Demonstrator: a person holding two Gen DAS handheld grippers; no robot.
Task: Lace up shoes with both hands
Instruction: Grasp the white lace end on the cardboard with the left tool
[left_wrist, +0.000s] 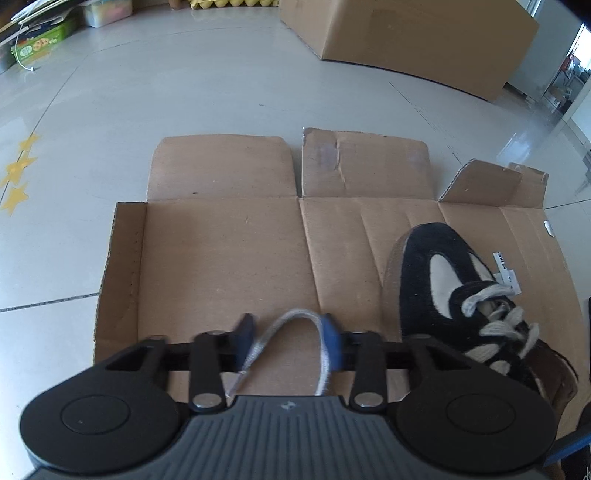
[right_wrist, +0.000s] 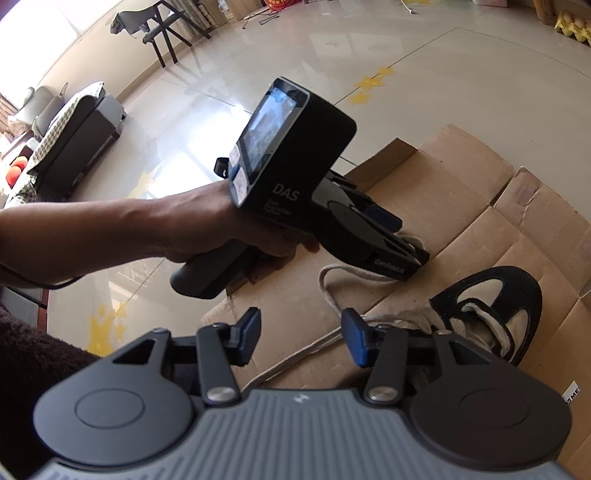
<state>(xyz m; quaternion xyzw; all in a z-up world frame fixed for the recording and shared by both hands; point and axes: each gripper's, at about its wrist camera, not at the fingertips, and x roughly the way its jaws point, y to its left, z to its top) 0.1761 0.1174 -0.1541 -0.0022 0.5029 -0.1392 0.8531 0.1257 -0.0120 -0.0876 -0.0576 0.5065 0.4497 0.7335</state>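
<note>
Both tools agape; lace loop between left tool pads.

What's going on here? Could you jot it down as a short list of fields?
setting: flattened cardboard on a tiled floor
shoe: black and cream sneaker, laced part way
lace: pale loop arching between the left tool's pads, which stand apart, not pinching it
right tool: open, a lace strand on the cardboard beneath it
holder: a person's hand grips the left tool's handle
</note>
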